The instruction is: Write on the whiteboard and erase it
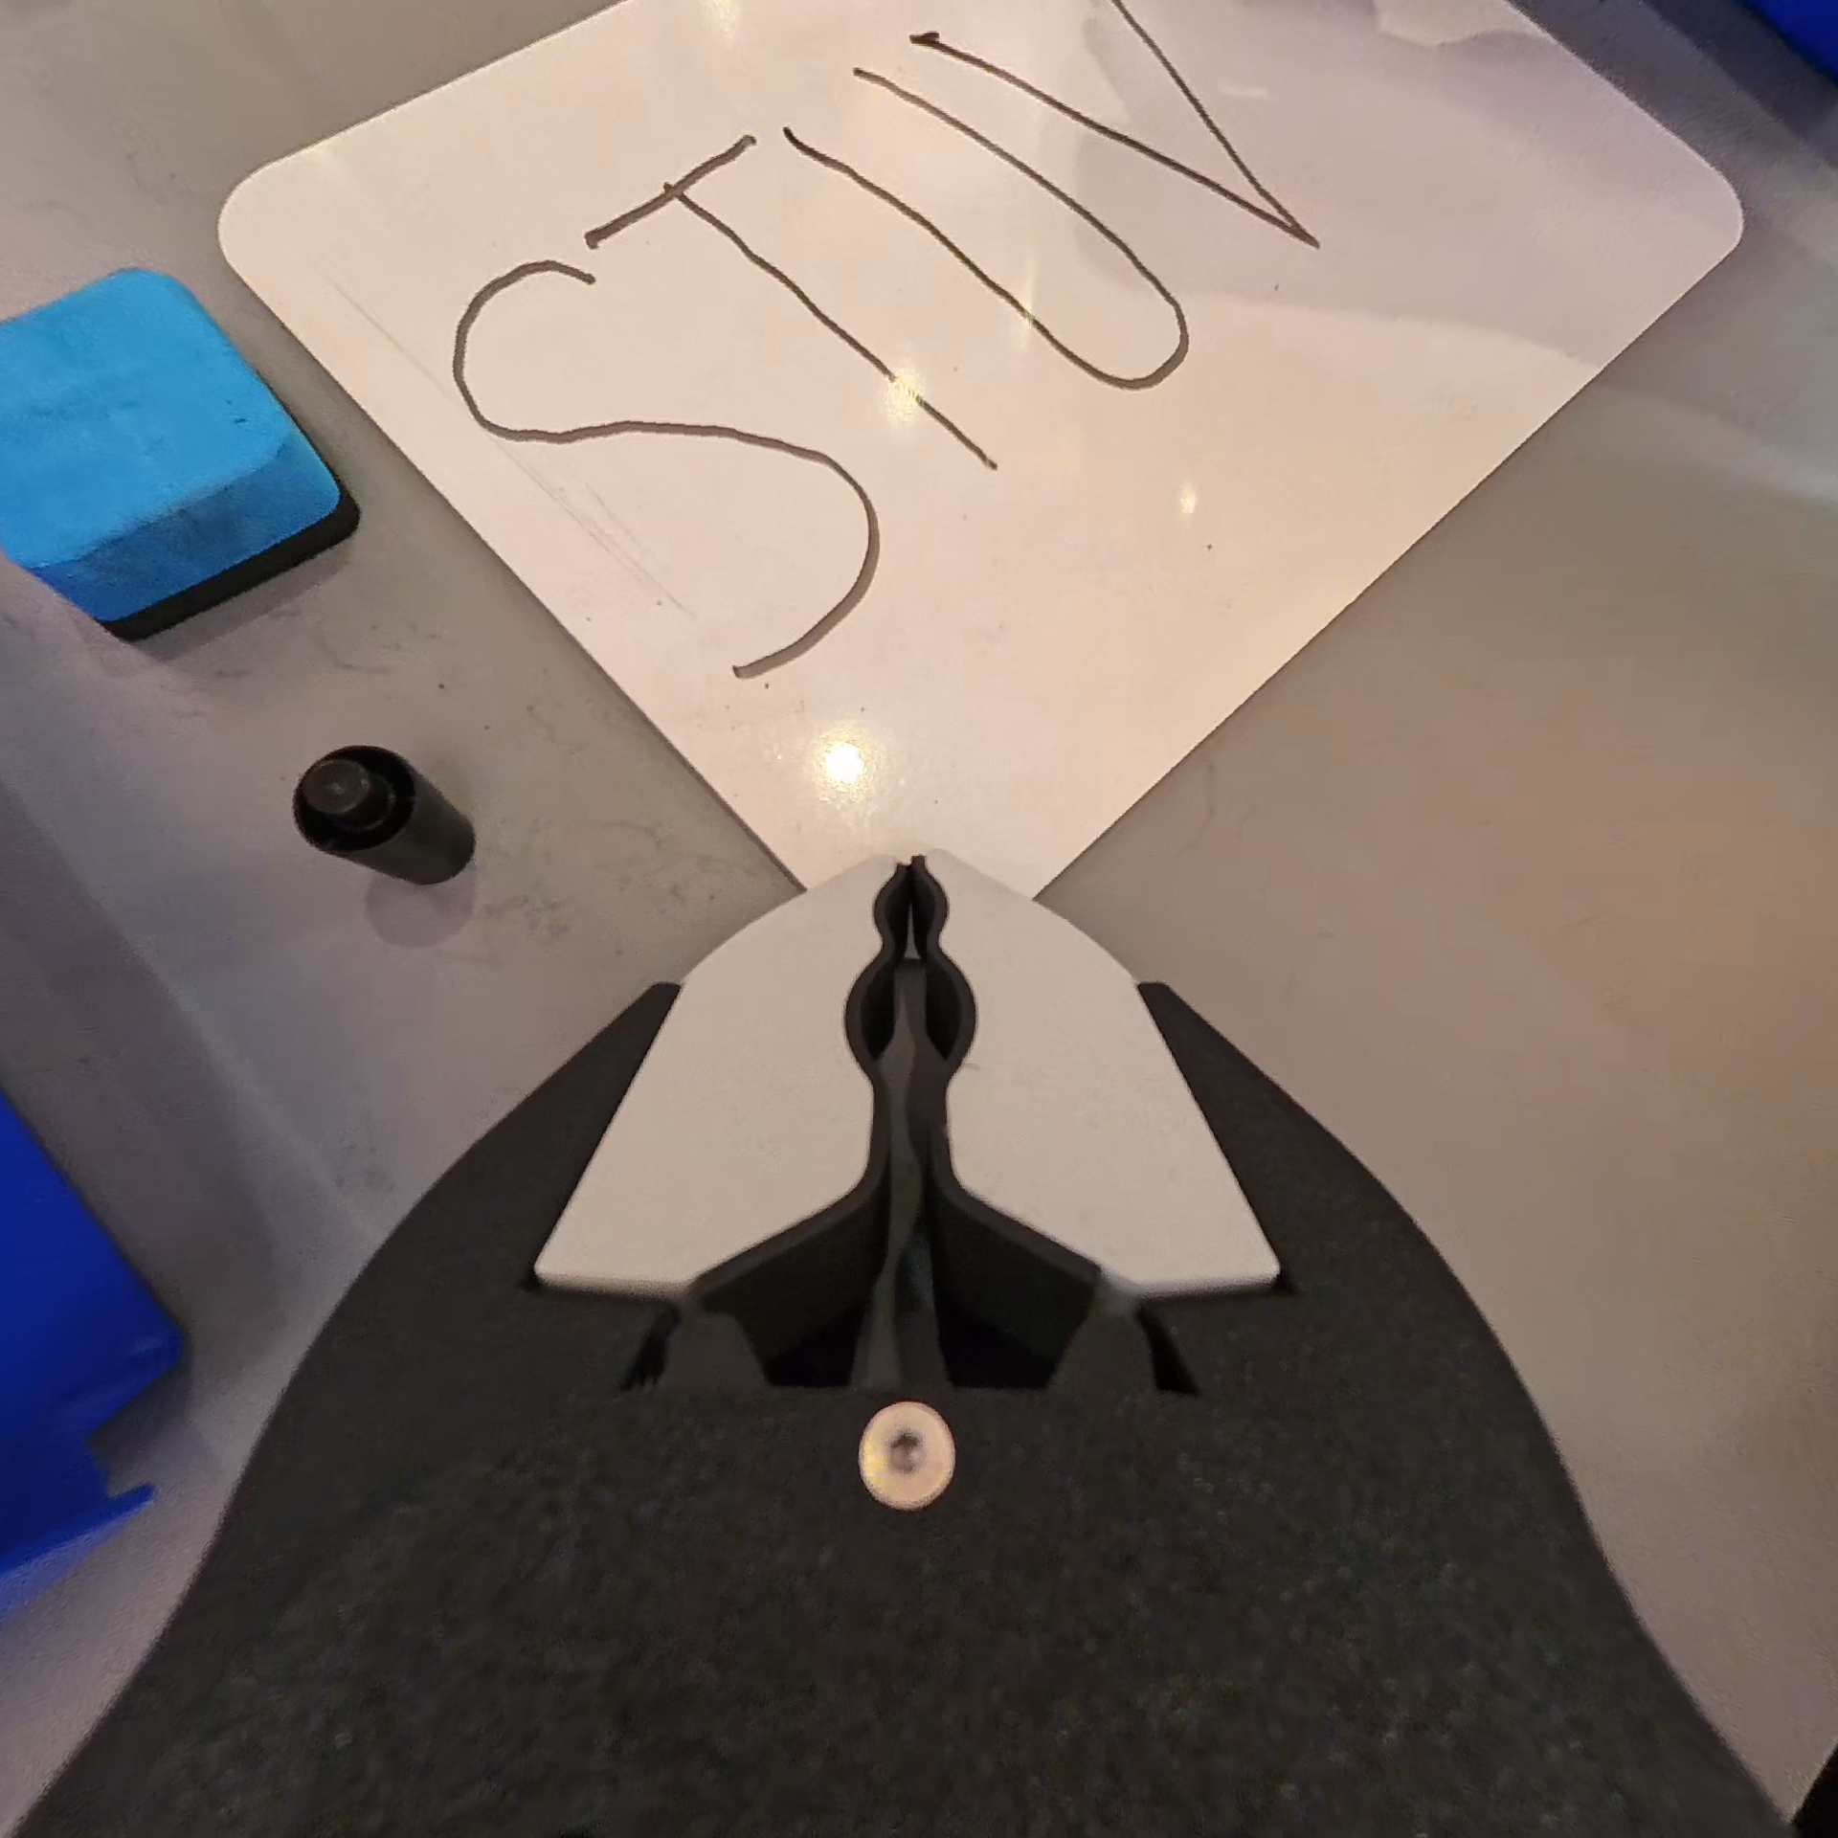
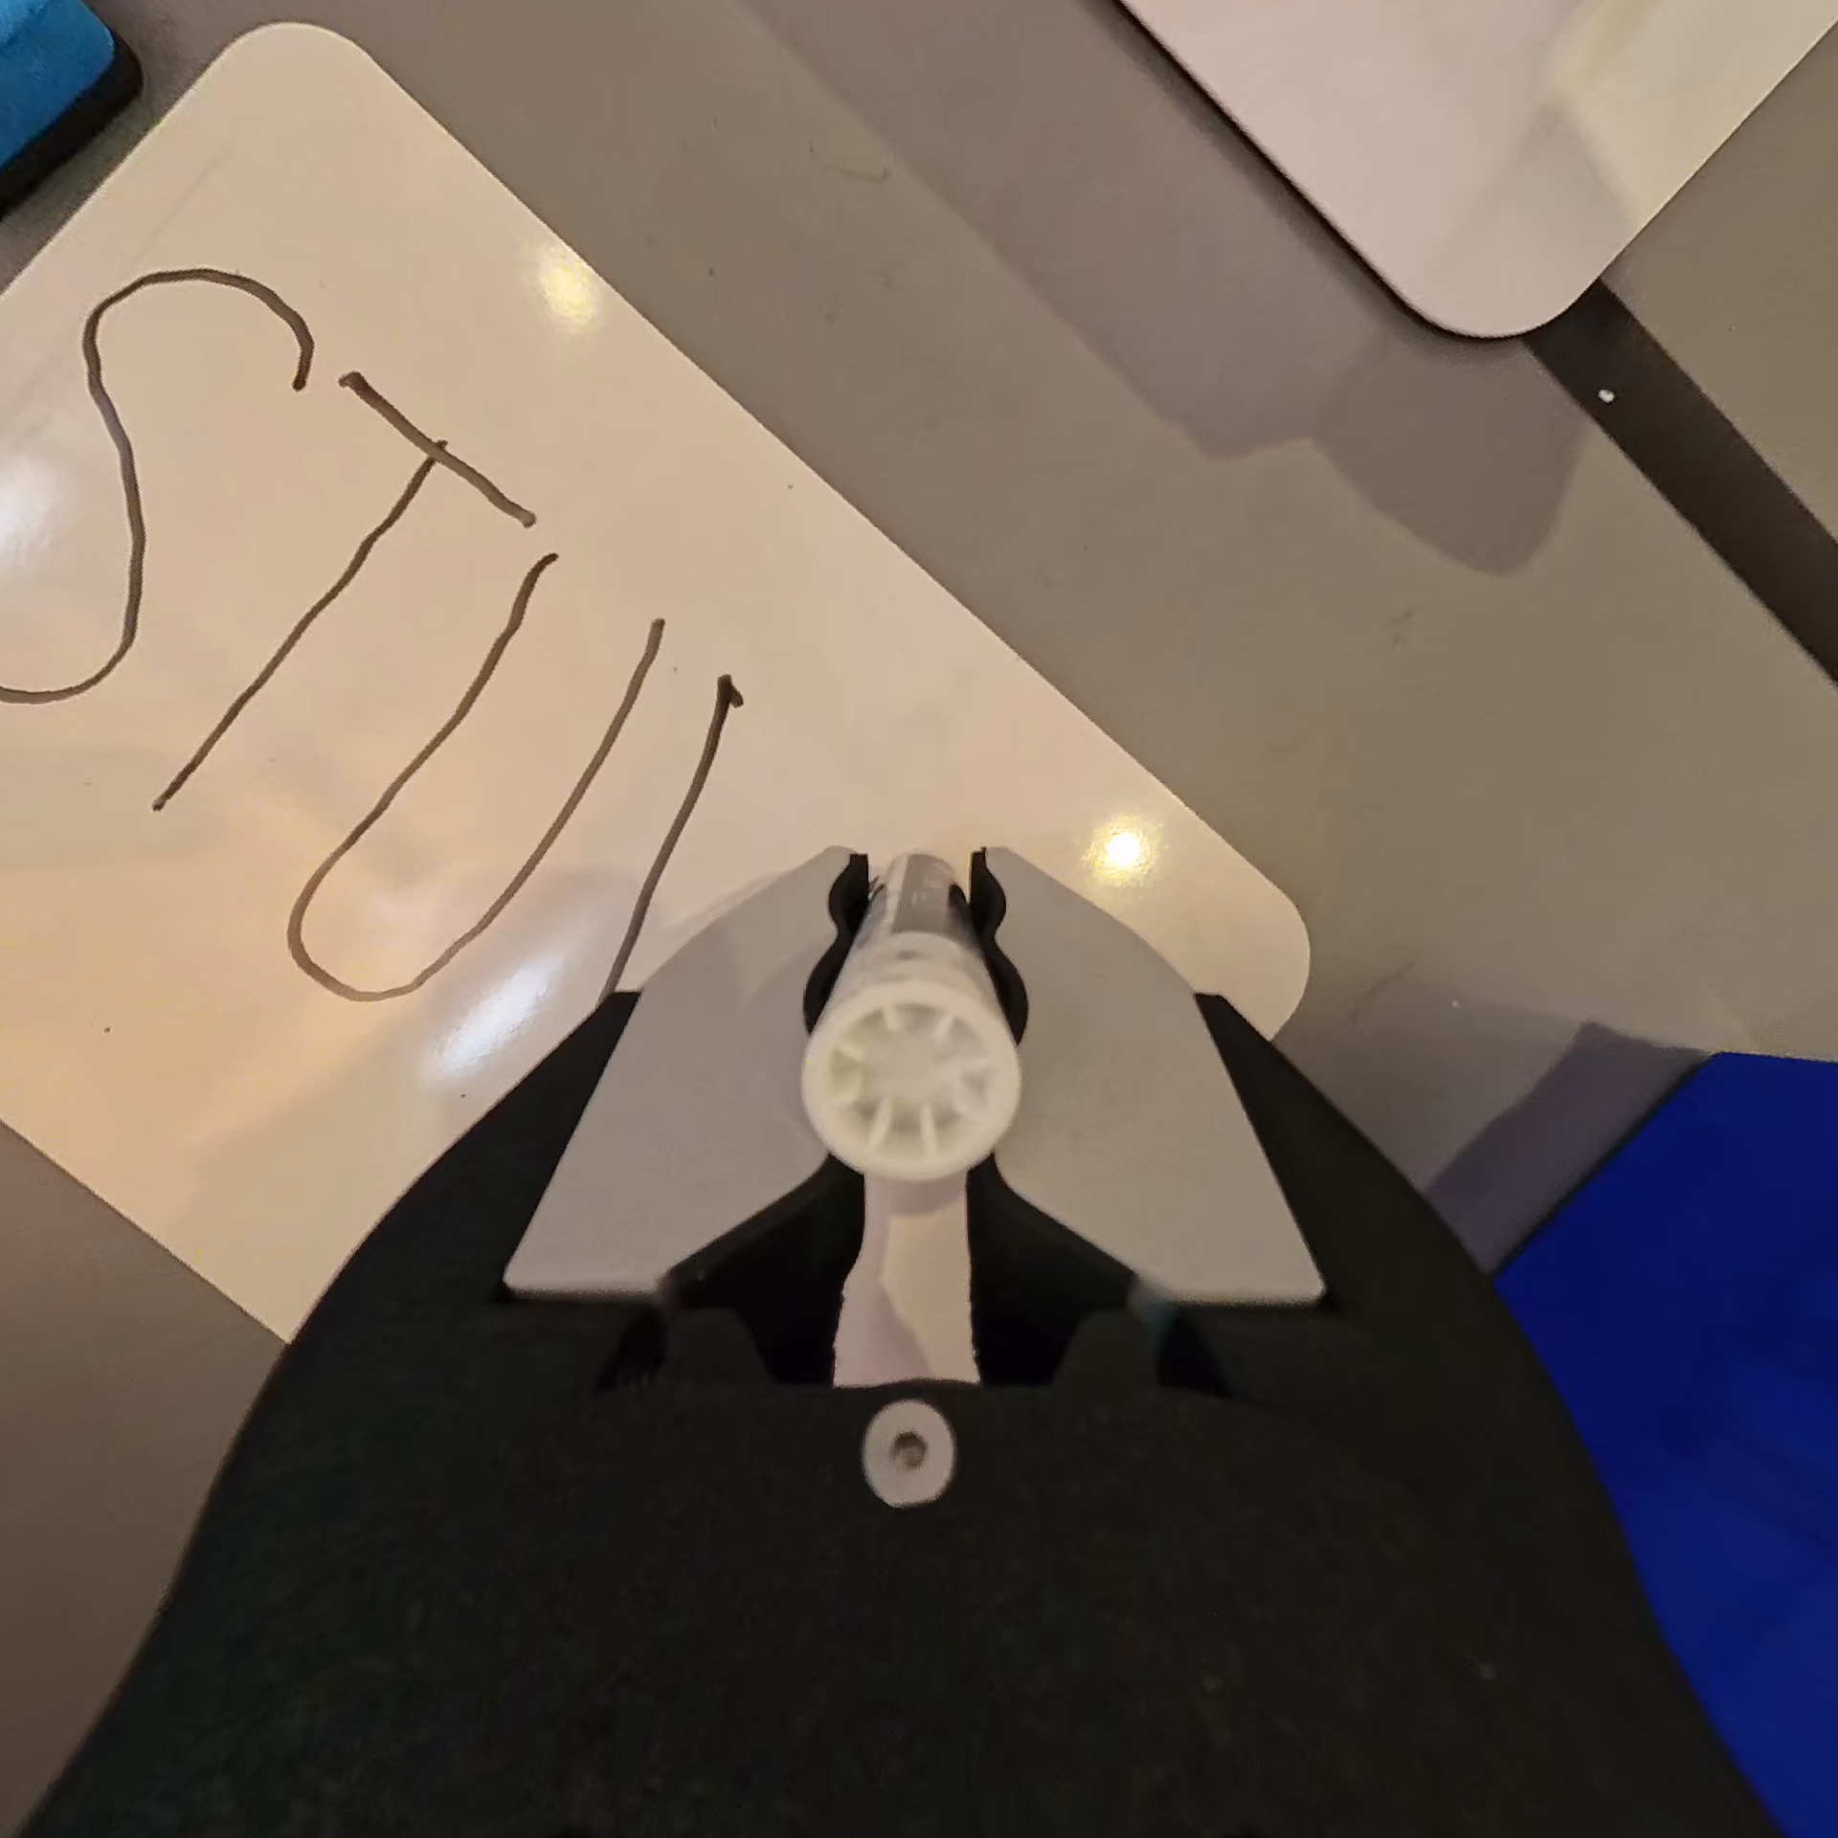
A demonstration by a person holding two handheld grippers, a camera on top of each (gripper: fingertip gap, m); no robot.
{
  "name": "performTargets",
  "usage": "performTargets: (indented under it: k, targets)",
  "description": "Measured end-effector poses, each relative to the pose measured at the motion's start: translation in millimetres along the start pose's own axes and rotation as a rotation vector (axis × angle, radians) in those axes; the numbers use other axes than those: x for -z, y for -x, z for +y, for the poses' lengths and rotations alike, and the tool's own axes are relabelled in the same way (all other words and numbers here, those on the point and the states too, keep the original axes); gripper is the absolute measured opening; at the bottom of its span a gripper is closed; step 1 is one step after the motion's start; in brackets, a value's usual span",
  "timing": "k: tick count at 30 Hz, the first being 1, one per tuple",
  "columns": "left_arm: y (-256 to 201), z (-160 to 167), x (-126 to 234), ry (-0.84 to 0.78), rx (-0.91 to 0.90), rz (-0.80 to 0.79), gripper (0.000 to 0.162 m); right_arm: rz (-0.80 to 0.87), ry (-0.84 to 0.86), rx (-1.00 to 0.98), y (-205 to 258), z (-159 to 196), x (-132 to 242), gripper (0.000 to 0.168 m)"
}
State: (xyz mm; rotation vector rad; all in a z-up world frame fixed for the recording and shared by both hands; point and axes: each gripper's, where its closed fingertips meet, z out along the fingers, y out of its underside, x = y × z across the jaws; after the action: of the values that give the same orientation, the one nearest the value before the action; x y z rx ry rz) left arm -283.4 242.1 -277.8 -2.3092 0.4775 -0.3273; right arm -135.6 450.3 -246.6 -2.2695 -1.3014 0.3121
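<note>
Across the upper frame, the whiteboard (image 1: 995, 597) carries marker strokes; writing looks underway, erasing untouched. Right gripper (image 2: 913, 875) jaws clamp the marker (image 2: 910, 1079); left gripper (image 1: 915, 875) jaws closed, empty. Eraser (image 1: 149, 448) waits left on the counter (image 1: 1442, 895).

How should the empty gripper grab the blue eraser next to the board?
Best guess: the left gripper, now shut, opens and comes straight down over the eraser. Pinch the blue foam's two long sides, above the black base. It lies flat on the table, so only the top and sides are free.
</note>
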Motion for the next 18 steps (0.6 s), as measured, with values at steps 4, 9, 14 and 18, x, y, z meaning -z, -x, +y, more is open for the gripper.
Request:
performTargets:
  k: [4,9,14,18]
  targets:
    - [-0.1,-0.1,0.0,0.000,0.000,0.000,0.000,0.006,0.011,0.003,3.4,5.2,3.3,0.020]
    - [0.2,-0.3,-0.2,0.000,-0.002,-0.004,0.000,0.010,0.007,-0.009,13.1,17.6,11.5,0.020]
    - [0.2,-0.3,-0.4,0.000,-0.006,-0.009,0.000,0.012,0.007,-0.024,24.4,33.3,21.9,0.020]
    - [0.3,-0.2,-0.4,-0.001,-0.010,-0.014,0.000,0.017,0.006,-0.032,33.1,47.1,30.9,0.020]
